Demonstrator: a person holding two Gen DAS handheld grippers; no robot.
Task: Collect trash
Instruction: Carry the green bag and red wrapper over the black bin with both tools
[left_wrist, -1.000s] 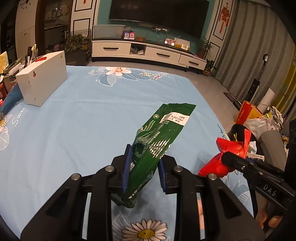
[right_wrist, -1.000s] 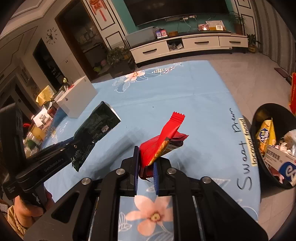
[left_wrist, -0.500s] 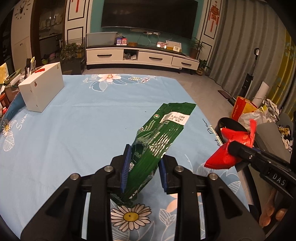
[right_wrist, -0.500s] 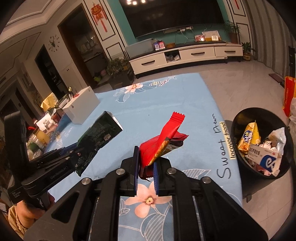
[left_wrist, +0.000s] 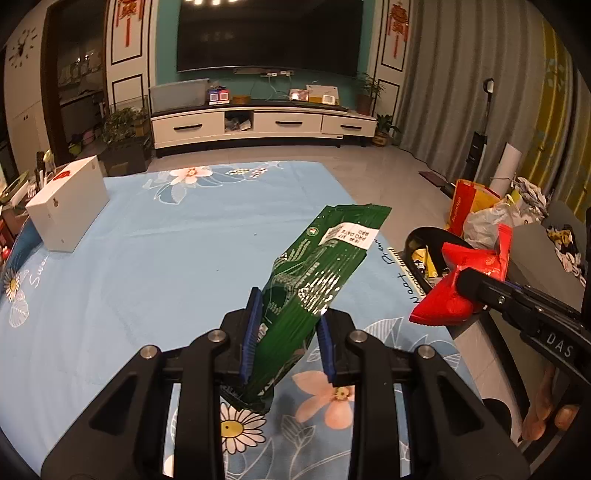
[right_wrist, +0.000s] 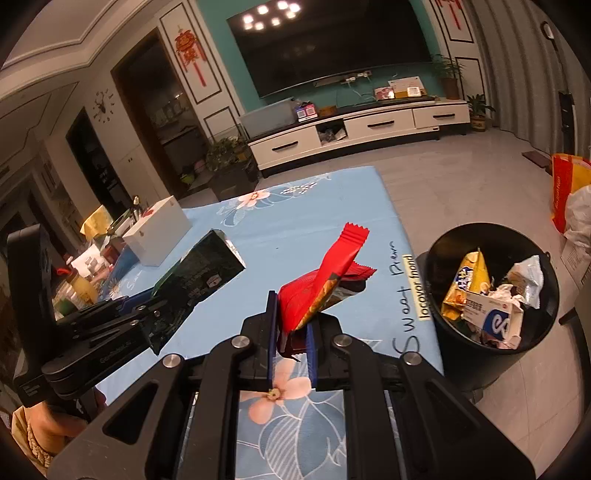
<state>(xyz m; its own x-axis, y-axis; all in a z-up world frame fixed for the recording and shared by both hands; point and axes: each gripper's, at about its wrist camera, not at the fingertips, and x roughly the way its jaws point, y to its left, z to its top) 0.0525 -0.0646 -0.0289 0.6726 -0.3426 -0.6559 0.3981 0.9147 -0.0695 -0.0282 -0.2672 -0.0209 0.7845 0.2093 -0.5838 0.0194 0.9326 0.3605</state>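
The left gripper (left_wrist: 288, 339) pinches one long green foil wrapper (left_wrist: 317, 280), lifted over the near right part of the light-blue flowered cloth-covered table (left_wrist: 155, 266). The right gripper (right_wrist: 291, 343) has its jaws pressed together on one crumpled red plastic wrapper (right_wrist: 325, 284), held by the table's right edge. Just right of that edge, on the floor, stands one round black trash bin (right_wrist: 495, 350), partly filled with packets. One white rectangular box (left_wrist: 66, 206) sits far left; the cloth between lies bare, and open grey floor stretches beyond the far edge.
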